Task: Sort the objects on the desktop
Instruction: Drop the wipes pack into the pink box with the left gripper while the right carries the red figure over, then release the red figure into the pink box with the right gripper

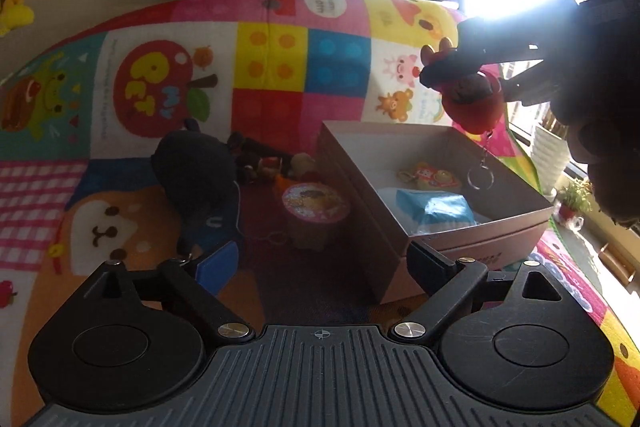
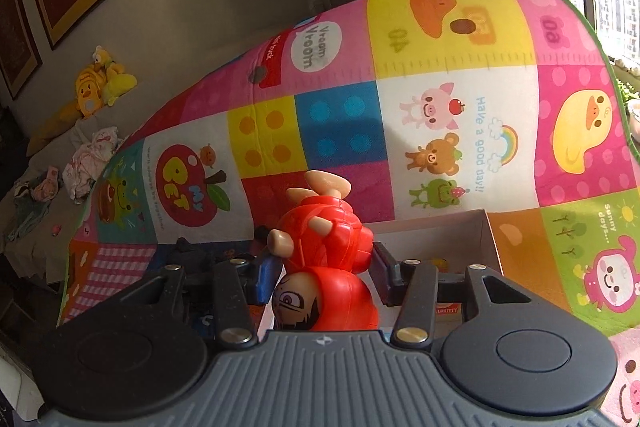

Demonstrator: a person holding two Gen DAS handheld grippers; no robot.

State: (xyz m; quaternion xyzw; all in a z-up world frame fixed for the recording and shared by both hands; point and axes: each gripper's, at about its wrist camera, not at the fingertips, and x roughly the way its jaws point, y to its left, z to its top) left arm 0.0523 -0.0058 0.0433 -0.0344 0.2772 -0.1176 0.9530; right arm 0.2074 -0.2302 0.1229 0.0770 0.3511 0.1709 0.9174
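My right gripper is shut on a red toy figure, which hangs head down between the pads. In the left wrist view that gripper holds the figure above the far right corner of an open cardboard box, and a key ring dangles from the figure into the box. Inside the box lie a teal packet and a yellow-orange charm. My left gripper is open and empty, low over the mat, with a pink-lidded pudding cup ahead of it.
A dark blue and black soft object and several small toys lie on the colourful play mat left of the box. Potted plants stand by the bright window. Yellow plush toys and crumpled clothes lie beyond the mat.
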